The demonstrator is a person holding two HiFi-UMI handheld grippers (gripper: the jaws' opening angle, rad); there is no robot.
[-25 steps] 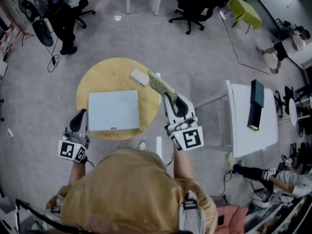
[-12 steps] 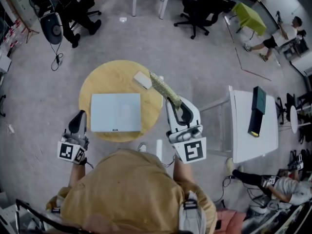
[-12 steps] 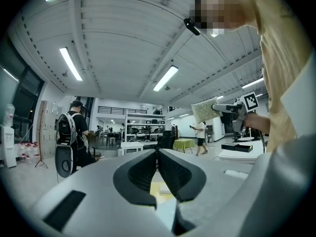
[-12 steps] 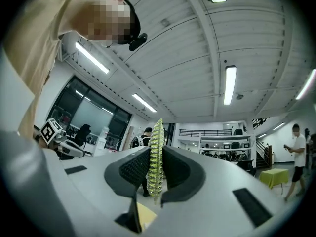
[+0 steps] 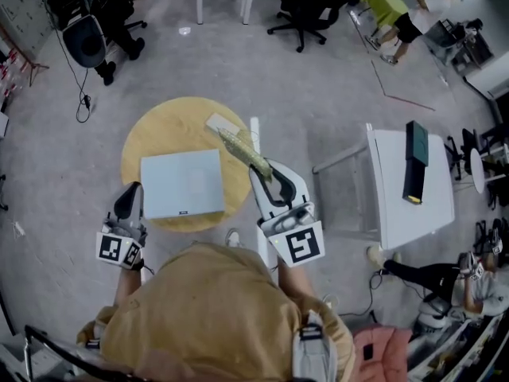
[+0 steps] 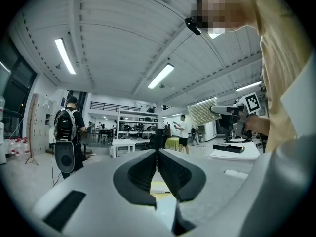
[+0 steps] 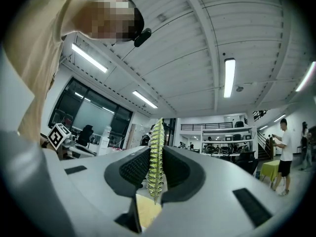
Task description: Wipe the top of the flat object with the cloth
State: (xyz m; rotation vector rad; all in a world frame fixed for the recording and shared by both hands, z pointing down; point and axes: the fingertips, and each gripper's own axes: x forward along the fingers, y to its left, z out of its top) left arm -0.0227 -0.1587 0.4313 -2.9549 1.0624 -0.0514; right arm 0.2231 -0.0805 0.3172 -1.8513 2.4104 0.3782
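Observation:
A flat pale grey object (image 5: 182,184), like a closed laptop, lies on the round wooden table (image 5: 151,138). My right gripper (image 5: 266,169) is shut on a yellow-green cloth (image 5: 244,150), held above the table's right edge; in the right gripper view the cloth (image 7: 156,154) stands edge-on between the jaws. My left gripper (image 5: 130,197) sits at the table's near left edge, beside the flat object's left corner; its jaws meet with nothing between them (image 6: 157,154). The cloth (image 6: 203,113) also shows at upper right in the left gripper view.
A small white block (image 5: 219,123) lies on the table behind the flat object. A white side table (image 5: 402,205) with a dark box (image 5: 416,162) stands to the right. Office chairs and people stand farther off on the grey floor.
My right gripper with the cloth has shifted left, closer over the table's right edge and the flat object. The left gripper has stayed in place.

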